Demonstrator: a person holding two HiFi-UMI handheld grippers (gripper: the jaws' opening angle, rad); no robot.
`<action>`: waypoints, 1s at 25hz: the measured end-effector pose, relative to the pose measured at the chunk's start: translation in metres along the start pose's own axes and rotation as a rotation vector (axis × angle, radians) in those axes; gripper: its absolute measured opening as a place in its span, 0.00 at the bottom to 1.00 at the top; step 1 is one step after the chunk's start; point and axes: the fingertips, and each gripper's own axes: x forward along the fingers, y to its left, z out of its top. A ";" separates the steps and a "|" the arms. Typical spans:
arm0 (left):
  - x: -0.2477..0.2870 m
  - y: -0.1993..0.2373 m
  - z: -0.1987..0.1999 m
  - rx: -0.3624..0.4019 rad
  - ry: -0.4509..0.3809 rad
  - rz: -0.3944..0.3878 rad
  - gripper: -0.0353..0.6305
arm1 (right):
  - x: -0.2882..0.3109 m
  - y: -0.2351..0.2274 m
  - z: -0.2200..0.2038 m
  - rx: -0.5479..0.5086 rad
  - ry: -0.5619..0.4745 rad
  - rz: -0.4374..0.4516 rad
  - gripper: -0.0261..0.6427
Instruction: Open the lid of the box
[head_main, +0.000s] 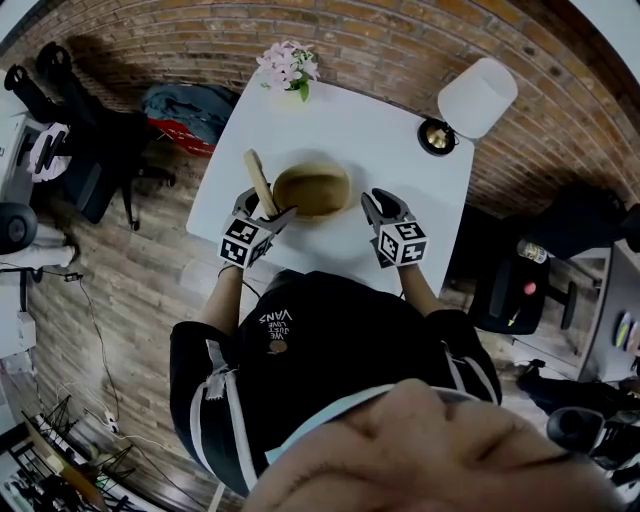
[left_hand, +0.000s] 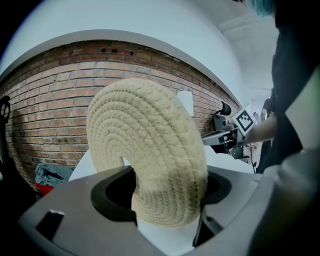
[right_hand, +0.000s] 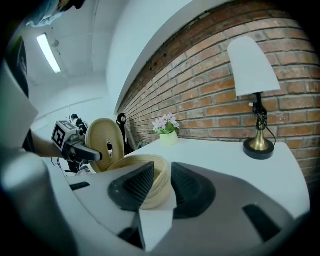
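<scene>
Lid (left_hand: 150, 160) of the woven box (head_main: 312, 190) stands on edge, clamped between the jaws of the left gripper (head_main: 272, 212) at the box's left side. The box sits uncovered on the white counter (head_main: 340, 130) in front of the person. The right gripper (right_hand: 160, 170) hovers just beside the box's right rim, jaws drawn to a narrow gap and grasping nothing. A lamp (head_main: 478, 97) and a pot of flowers (head_main: 288, 66) stand at the counter's far edge.

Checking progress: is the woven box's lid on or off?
Off. The left hand-held gripper holds the lid on edge, apart from the open box.
</scene>
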 end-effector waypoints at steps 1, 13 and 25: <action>-0.002 0.001 -0.001 -0.004 -0.002 0.005 0.57 | 0.000 0.001 0.002 0.002 -0.006 0.000 0.18; -0.026 0.001 -0.007 -0.036 -0.048 0.060 0.55 | -0.005 0.008 0.010 0.008 -0.032 0.006 0.12; -0.038 -0.004 -0.016 -0.055 -0.052 0.108 0.54 | -0.016 0.007 0.009 0.014 -0.041 0.005 0.06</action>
